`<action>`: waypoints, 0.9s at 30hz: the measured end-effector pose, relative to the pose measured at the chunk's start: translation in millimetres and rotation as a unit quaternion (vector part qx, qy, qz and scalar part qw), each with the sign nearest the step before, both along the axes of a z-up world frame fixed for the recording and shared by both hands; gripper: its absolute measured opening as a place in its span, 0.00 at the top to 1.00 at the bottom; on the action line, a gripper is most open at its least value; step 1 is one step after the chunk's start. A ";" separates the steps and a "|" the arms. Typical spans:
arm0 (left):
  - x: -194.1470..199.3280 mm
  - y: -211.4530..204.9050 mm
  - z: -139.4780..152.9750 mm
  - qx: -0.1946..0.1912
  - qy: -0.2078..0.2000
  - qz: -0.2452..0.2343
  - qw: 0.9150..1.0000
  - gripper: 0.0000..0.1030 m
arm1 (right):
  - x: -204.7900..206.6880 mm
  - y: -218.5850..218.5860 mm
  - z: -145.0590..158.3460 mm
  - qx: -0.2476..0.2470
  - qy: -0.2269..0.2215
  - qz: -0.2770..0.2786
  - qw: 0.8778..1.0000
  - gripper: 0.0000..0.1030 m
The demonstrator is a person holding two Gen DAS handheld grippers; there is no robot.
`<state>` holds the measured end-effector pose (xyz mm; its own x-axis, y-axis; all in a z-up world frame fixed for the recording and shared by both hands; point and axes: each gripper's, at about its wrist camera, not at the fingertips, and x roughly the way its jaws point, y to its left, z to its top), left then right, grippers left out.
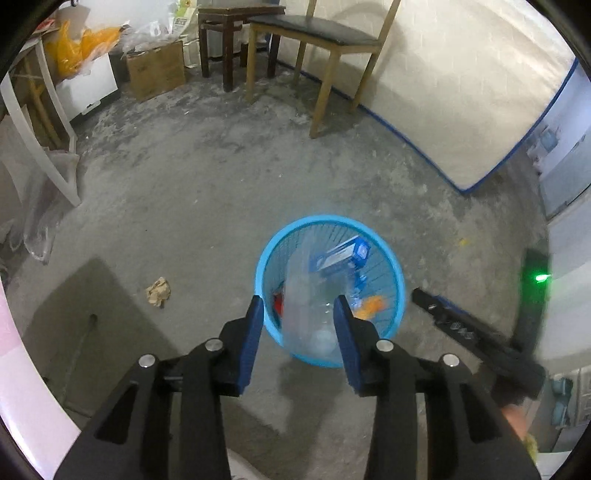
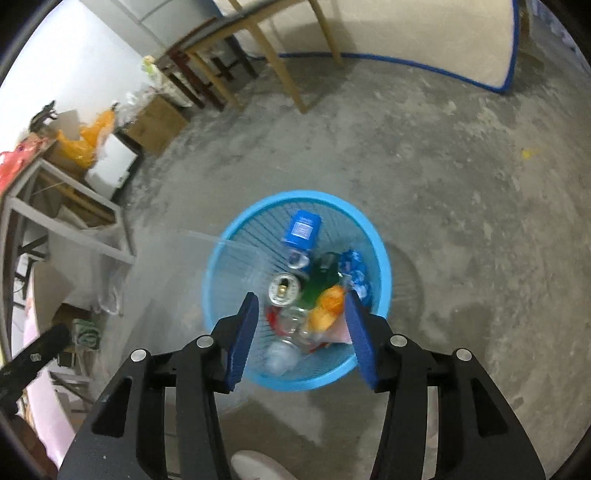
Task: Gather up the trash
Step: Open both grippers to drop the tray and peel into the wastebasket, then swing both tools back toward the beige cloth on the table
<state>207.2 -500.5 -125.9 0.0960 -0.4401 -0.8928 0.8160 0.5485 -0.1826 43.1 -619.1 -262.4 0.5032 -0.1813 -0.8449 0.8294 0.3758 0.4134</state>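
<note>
My left gripper (image 1: 298, 306) hangs open over a blue mesh basket (image 1: 266, 254) on the concrete floor. A clear plastic bottle (image 1: 301, 295), blurred, is between its fingers without touching either pad, with its lower end inside the basket. A blue box (image 1: 340, 254) and an orange wrapper (image 1: 371, 306) lie in there too. My right gripper (image 2: 301, 304) is open over the same basket (image 2: 218, 251), nothing in its grip. Below it lie a blue-labelled bottle (image 2: 301, 232), a can (image 2: 283, 290), a green bottle (image 2: 314, 288) and an orange wrapper (image 2: 327, 308). A crumpled paper ball (image 1: 159, 291) lies on the floor to the left.
A wooden chair (image 1: 325, 40) and a dark stool (image 1: 229, 33) stand by the far wall, next to a mattress (image 1: 461, 92) leaning on it. Cardboard boxes (image 1: 155, 70) and a white frame (image 1: 44, 147) crowd the left side. A shoe (image 2: 258, 465) shows at the bottom edge.
</note>
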 end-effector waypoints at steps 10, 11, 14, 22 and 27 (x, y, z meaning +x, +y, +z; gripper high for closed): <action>-12.0 41.3 43.3 -0.048 -0.034 -0.022 0.998 0.45 | -32.7 21.7 23.7 -0.025 -0.018 -0.001 1.000 0.54; -14.0 47.9 47.6 -0.050 -0.039 -0.022 0.998 0.44 | -33.6 22.6 26.8 -0.027 -0.021 0.000 0.999 0.54; -17.6 68.2 60.7 -0.058 -0.044 -0.025 0.997 0.43 | -39.0 29.6 37.4 -0.032 -0.029 0.003 0.999 0.54; -21.3 155.8 114.0 -0.116 -0.052 -0.011 0.992 0.31 | -38.1 60.2 68.5 -0.041 -0.051 0.036 0.997 0.45; -15.1 241.0 138.5 -0.159 -0.054 0.020 0.986 0.28 | -27.6 86.1 94.5 -0.053 -0.073 0.073 0.993 0.45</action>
